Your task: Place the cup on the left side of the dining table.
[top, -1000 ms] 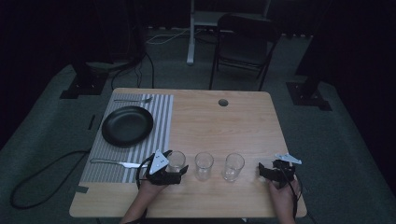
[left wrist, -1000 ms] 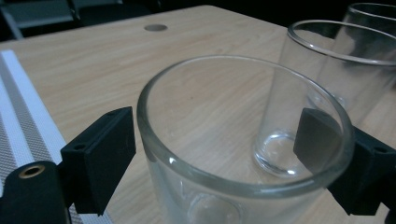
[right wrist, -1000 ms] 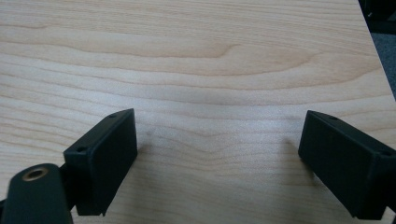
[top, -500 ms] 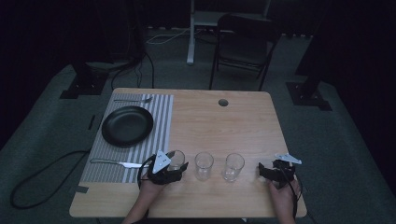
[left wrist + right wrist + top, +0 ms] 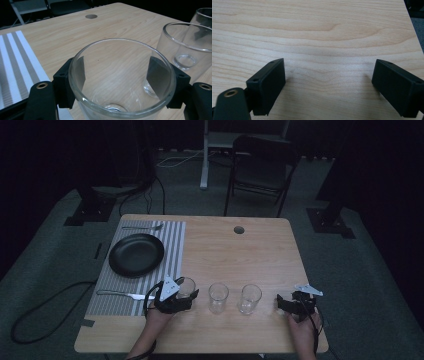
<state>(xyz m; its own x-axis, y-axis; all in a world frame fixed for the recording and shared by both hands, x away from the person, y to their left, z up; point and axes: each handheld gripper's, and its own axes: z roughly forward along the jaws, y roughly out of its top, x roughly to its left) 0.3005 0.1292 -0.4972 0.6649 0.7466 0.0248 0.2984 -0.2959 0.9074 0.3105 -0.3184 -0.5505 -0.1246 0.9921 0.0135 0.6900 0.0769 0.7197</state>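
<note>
Three clear drinking glasses stand in a row near the table's front edge. My left gripper [image 5: 182, 292] is shut on the left glass [image 5: 187, 286]. In the left gripper view its black pads [image 5: 75, 75] press on both sides of that glass [image 5: 100, 110], which stands upright on the wood. The middle glass [image 5: 218, 296] and the right glass [image 5: 249, 298] stand free; both also appear just beyond as the middle glass [image 5: 185, 47] and the right glass [image 5: 203, 17]. My right gripper [image 5: 282, 304] rests at the front right, open [image 5: 328, 82] over bare wood.
A striped placemat [image 5: 172, 245] on the left carries a black plate [image 5: 136, 254], a fork [image 5: 142, 227] behind it and a knife [image 5: 122, 295] in front. A cable hole [image 5: 239, 229] lies at the table's back. A folding chair [image 5: 260, 165] stands beyond.
The left gripper has edged in on the left glass and now grips it. The right gripper and the other two glasses have kept still.
</note>
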